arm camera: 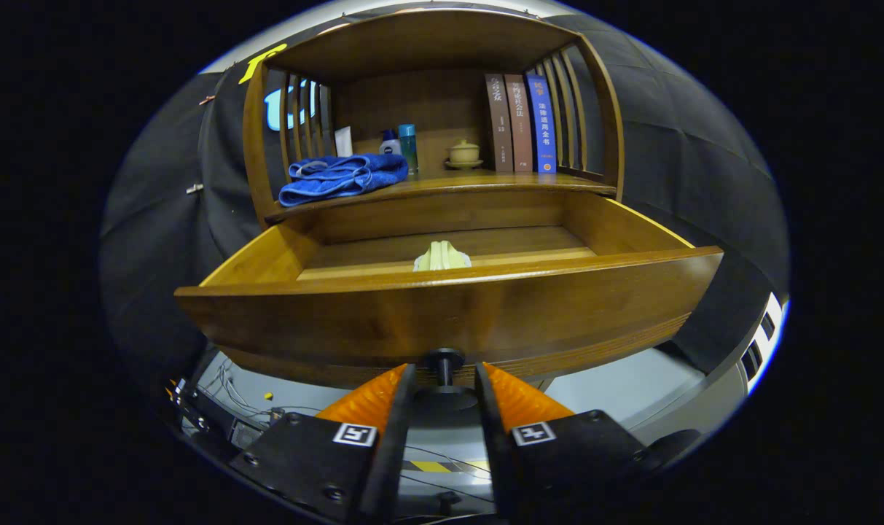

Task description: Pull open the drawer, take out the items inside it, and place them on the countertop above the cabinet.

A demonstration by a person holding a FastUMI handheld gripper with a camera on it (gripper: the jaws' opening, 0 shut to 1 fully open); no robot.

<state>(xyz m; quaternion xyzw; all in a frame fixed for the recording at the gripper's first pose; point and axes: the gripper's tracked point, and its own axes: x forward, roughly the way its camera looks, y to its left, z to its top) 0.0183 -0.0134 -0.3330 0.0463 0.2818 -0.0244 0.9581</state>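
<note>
The wooden drawer point(449, 321) stands pulled out of the cabinet toward me. Inside it, close behind the front panel, lies a pale cream folded item point(442, 257); only its top shows over the panel's edge. My gripper point(445, 373) sits at the drawer's black knob point(444, 359), with the two orange fingers point(372, 397) pressed against either side of the knob's round head. The countertop point(471, 181) runs just above the drawer.
On the countertop lie a blue towel point(339, 177), two small bottles point(401, 142), a lidded cup point(463, 153) and three upright books point(520, 122). Slatted wooden sides point(565, 109) and a roof enclose that shelf. Cables and a grey floor point(616, 386) lie below the drawer.
</note>
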